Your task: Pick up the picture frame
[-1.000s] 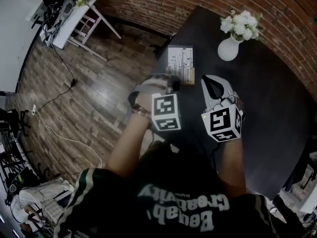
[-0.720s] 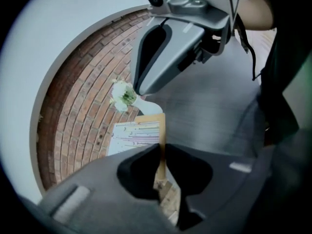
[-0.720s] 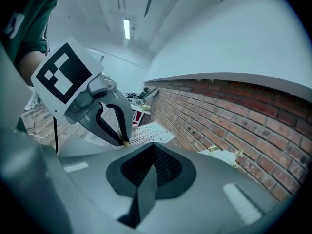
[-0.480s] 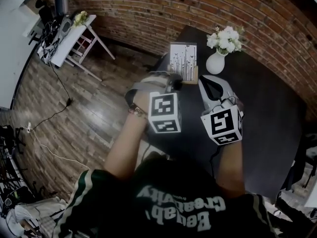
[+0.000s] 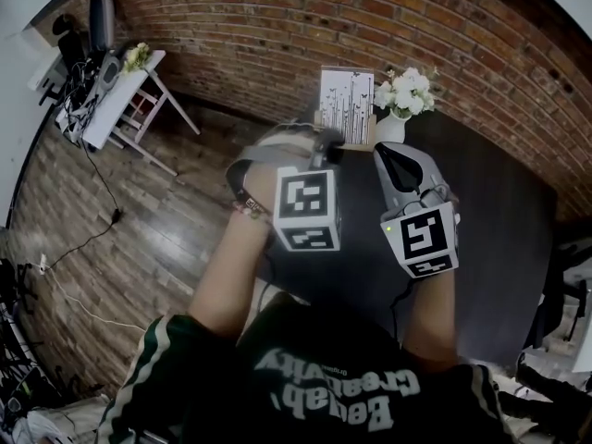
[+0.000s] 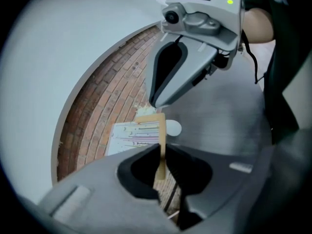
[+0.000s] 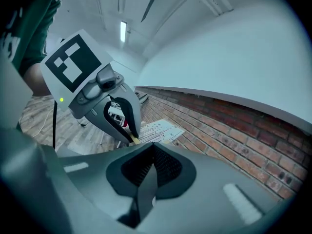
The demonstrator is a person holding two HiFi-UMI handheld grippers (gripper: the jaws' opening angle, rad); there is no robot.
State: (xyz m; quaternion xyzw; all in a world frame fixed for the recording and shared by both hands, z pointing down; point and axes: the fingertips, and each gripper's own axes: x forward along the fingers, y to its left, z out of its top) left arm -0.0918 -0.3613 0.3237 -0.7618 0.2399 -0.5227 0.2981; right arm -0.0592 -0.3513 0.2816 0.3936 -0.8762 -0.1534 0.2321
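The left gripper (image 5: 326, 152) holds the frame (image 5: 346, 105). Its jaws are closed on the thin wood edge at the bottom of the frame. In the left gripper view the wood strip stands right between the two jaws and they press on it from both sides. The frame is up in the air, off the counter (image 5: 490, 220). It stands almost upright. Its front is white with thin dark lines, like little plants.

The right gripper (image 5: 392, 158) is just beside the left one, on the right side of the frame. Its jaws are shut together and there is nothing between them. Its tip is very close to the frame's bottom corner. I cannot tell if it touches.

Each gripper has a cube with black and white squares on it. The left cube (image 5: 305, 209) and the right cube (image 5: 422, 239) are side by side, a little apart.

A white vase (image 5: 390, 129) with white flowers (image 5: 402, 91) stands on the dark counter, near the far edge. In the head view it shows just to the right of the frame.

Behind it all is a brick wall (image 5: 231, 26). The floor (image 5: 139, 229) on the left is wood. A white table (image 5: 106, 100) stands far off on the left by the wall, with things on it too small to make out. The person wears a dark shirt (image 5: 324, 387) with white letters.
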